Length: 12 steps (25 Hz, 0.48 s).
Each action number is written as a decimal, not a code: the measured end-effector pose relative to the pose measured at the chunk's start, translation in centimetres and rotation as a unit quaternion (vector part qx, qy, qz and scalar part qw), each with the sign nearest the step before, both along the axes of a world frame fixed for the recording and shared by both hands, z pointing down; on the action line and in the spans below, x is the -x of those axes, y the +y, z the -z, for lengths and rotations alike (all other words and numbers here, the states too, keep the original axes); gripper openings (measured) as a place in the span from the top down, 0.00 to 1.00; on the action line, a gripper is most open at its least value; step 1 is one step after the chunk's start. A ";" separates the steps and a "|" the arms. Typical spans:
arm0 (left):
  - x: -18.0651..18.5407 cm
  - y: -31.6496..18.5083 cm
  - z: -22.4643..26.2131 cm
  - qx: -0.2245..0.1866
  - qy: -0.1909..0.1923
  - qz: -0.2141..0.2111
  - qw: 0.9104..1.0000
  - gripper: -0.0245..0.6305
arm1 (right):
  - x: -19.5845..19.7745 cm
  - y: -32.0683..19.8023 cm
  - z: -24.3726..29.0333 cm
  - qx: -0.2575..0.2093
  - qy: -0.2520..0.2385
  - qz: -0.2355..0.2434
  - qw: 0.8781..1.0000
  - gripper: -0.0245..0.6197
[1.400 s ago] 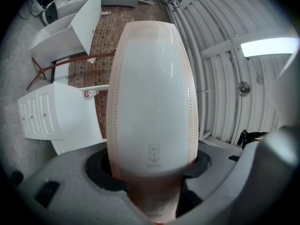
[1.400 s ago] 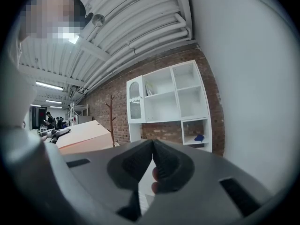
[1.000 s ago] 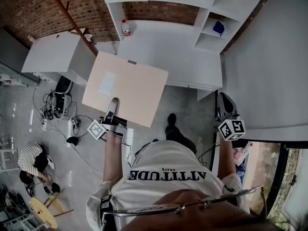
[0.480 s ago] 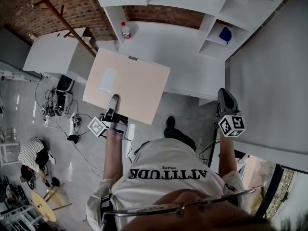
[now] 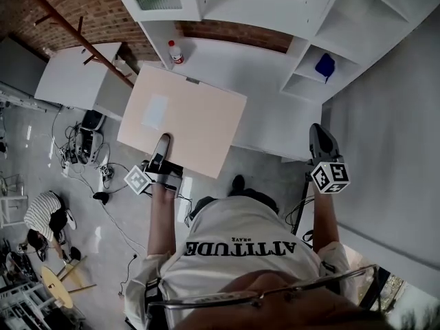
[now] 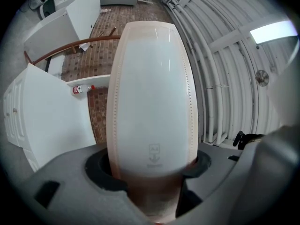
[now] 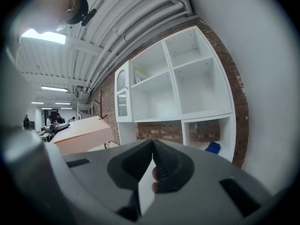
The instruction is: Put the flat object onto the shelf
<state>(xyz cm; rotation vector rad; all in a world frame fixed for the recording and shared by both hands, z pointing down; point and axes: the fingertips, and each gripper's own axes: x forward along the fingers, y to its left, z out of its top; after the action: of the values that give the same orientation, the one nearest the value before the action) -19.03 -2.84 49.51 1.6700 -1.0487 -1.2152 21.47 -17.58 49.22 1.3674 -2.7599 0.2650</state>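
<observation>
Clamping the near edge of the flat board (image 5: 189,119), the left gripper (image 5: 159,153) has its fingers part-open on it, the panel jutting ahead toward the white shelf unit (image 5: 300,47); the right gripper (image 5: 322,141), well aside, has fingers pressed together on nothing. The board looks stiff, light and smooth, so held by 1 edge it may twist; the shelf dividers ahead of the fingers leave tight room for so wide a panel.

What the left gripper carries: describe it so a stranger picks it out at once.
Find the tall white shelf unit on the red brick wall. Before its counter, the left gripper grips a large flat peach rectangular board. Everything around it is white; a pale label patch marks its face.
</observation>
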 end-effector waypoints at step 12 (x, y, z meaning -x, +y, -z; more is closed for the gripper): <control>-3.5 -6.6 1.3 0.007 0.010 -0.037 0.999 0.51 | -1.3 -5.8 -0.7 0.009 -0.008 -0.003 1.000 0.92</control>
<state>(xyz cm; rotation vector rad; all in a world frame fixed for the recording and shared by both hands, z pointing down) -15.52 -9.43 48.23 1.6685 -0.9734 -1.1714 22.76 -23.41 49.91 1.3770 -2.7595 0.3008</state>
